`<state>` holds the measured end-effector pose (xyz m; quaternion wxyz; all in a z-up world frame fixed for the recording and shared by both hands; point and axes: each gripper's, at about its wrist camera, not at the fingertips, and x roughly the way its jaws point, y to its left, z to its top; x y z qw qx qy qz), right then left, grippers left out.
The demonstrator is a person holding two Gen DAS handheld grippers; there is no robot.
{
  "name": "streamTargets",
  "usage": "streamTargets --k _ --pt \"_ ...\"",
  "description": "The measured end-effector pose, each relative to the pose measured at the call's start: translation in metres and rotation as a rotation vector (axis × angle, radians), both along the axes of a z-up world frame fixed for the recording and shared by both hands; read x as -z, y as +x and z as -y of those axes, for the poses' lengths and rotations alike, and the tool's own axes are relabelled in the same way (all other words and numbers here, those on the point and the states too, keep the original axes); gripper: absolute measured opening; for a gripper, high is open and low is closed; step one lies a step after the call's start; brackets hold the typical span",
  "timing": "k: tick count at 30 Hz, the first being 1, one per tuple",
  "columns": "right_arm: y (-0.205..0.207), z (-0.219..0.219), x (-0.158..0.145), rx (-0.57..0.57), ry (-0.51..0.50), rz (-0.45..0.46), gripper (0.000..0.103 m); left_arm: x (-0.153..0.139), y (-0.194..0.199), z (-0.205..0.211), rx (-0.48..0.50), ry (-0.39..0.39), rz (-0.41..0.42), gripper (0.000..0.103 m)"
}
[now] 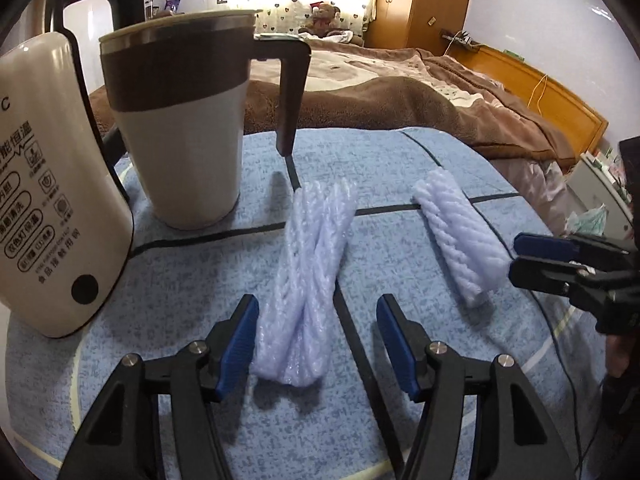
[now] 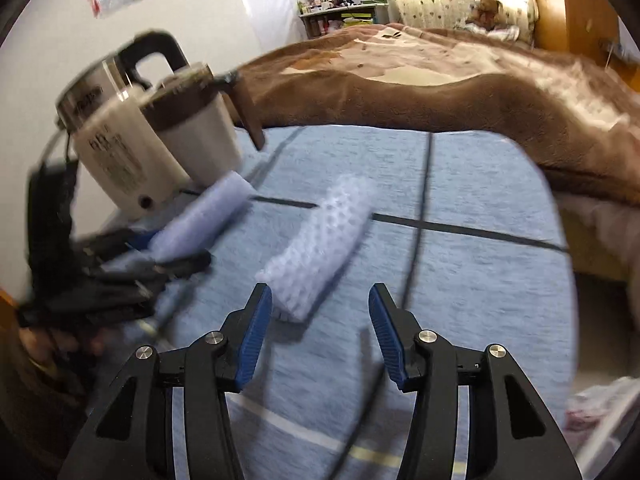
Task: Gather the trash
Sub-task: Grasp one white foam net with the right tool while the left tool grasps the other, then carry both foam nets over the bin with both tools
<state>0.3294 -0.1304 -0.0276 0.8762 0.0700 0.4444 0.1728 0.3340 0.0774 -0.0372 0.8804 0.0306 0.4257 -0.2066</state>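
Two pale lavender foam net sleeves lie on the blue tablecloth (image 1: 400, 176). The longer, twisted sleeve (image 1: 308, 276) has its near end between the fingers of my left gripper (image 1: 316, 344). It lies close to the left pad and well apart from the right one; the jaws are open. The shorter sleeve (image 1: 456, 236) lies to the right, with my right gripper (image 1: 524, 260) at its near end. In the right wrist view that sleeve (image 2: 320, 248) lies just ahead of the open right gripper (image 2: 320, 320), nearer its left pad. The twisted sleeve (image 2: 200, 220) and left gripper (image 2: 172, 256) are blurred there.
A cream kettle (image 1: 52, 184) and a cream mug with a brown band and handle (image 1: 180, 132) stand at the table's back left. A thin black cable (image 1: 560, 344) runs over the right side. A bed with a brown blanket (image 1: 400, 92) lies beyond the table.
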Motion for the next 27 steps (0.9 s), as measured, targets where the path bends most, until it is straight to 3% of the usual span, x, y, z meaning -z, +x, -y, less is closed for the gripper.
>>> streamTargets --k 2,6,11,17,19,23,27 --pt "0.001 0.004 -0.001 0.04 0.025 -0.003 0.052 -0.003 0.0 -0.003 0.011 -0.031 0.005 0.063" --pt "0.001 0.001 -0.008 0.057 0.027 0.036 0.052 -0.004 0.004 -0.009 -0.028 -0.038 0.013 0.063" --pt "0.02 -0.008 -0.007 0.087 0.062 0.017 0.052 0.004 0.008 -0.013 -0.058 -0.041 -0.015 0.063" --pt "0.039 -0.018 0.014 0.129 0.015 -0.046 0.051 0.005 0.009 -0.012 -0.066 -0.068 -0.022 0.047" --pt "0.04 -0.02 0.019 0.141 0.0 -0.06 0.042 0.004 0.008 -0.011 -0.073 -0.077 -0.02 0.034" --pt "0.035 -0.018 0.019 0.145 0.001 -0.051 0.031 0.004 0.004 -0.001 -0.057 -0.062 -0.024 0.027" --pt "0.026 -0.014 0.014 0.14 0.021 -0.043 0.029 -0.001 -0.007 0.007 -0.05 -0.056 -0.015 0.026"
